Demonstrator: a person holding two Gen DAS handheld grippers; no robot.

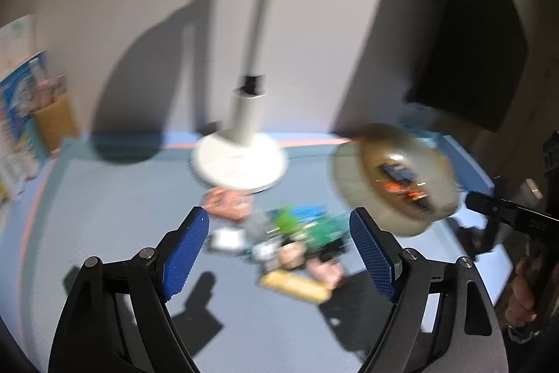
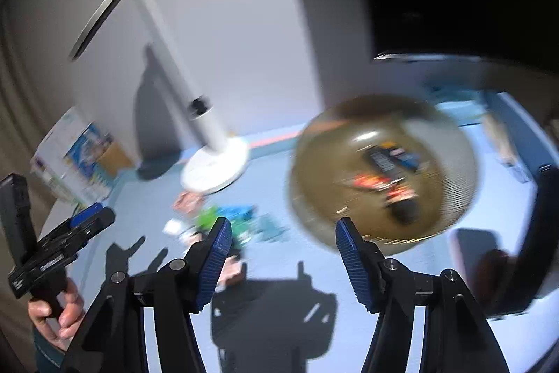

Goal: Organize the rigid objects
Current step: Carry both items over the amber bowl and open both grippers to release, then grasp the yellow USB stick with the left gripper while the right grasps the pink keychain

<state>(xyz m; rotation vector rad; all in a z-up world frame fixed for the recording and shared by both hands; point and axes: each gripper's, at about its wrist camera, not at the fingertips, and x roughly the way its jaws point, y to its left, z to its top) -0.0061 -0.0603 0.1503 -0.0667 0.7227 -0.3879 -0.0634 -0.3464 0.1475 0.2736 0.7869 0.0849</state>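
While both the left gripper (image 1: 279, 254) and the right gripper (image 2: 283, 263) are being held spread and empty, the small stiff packets (image 1: 290, 243) piled mid-mat, nearer the basket (image 2: 380, 170), are being judged light, slippery, best pinched across flat sides.

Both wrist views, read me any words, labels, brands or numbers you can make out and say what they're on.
Nothing can be read.
Packets in the pile: print blurred.
Items in the round bowl: labels blurred.
Boxes at the table's left edge: print blurred.
Lamp base: faint mark, unreadable.
Label on the left gripper: too small.
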